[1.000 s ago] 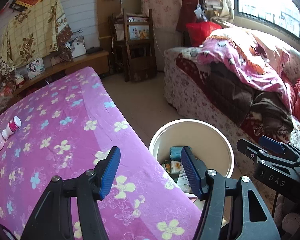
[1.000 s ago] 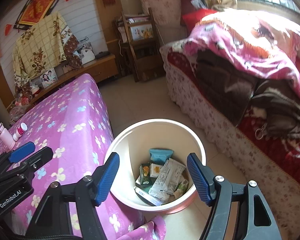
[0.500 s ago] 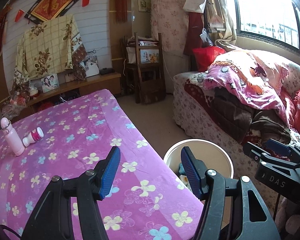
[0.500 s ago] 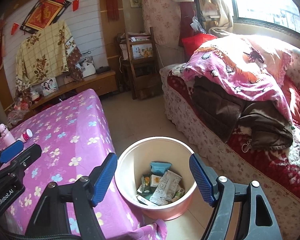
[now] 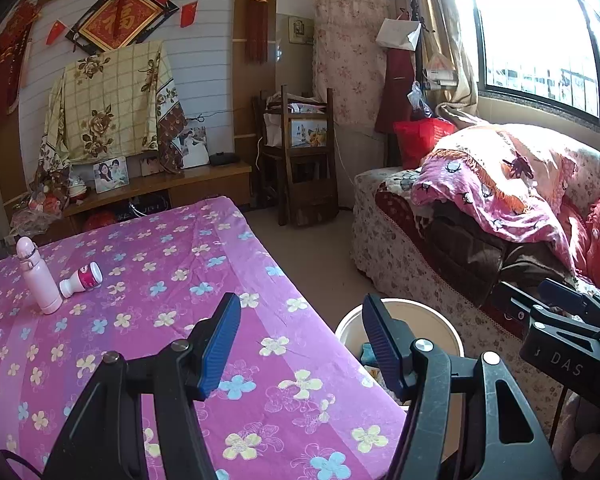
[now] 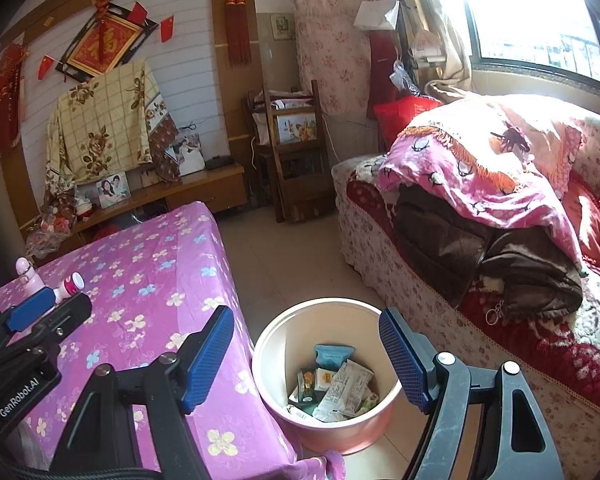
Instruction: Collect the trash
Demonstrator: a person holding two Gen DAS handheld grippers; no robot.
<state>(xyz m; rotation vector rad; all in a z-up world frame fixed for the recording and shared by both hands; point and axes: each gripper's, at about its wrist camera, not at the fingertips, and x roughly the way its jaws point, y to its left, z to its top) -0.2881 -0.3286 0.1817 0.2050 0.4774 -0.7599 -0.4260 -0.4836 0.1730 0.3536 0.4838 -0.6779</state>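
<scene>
A pink round bin (image 6: 276, 356) stands on the floor beside the table and holds several wrappers (image 6: 342, 390); its rim also shows in the left wrist view (image 5: 452, 332). A small white bottle with a pink label (image 5: 82, 278) lies on the purple flowered tablecloth (image 5: 172, 288) next to an upright pink flask (image 5: 38, 278). My left gripper (image 5: 300, 344) is open and empty above the table's right edge. My right gripper (image 6: 306, 354) is open and empty above the bin.
A sofa (image 6: 480, 240) piled with blankets and a brown jacket runs along the right. A wooden chair (image 5: 304, 160) and a low wooden cabinet (image 5: 160, 192) with photos stand at the back. Bare floor (image 6: 292, 256) lies between table and sofa.
Both grippers have risen and tilted up, so the bin has dropped lower in view and more of the back wall shows. Both stay open and empty.
</scene>
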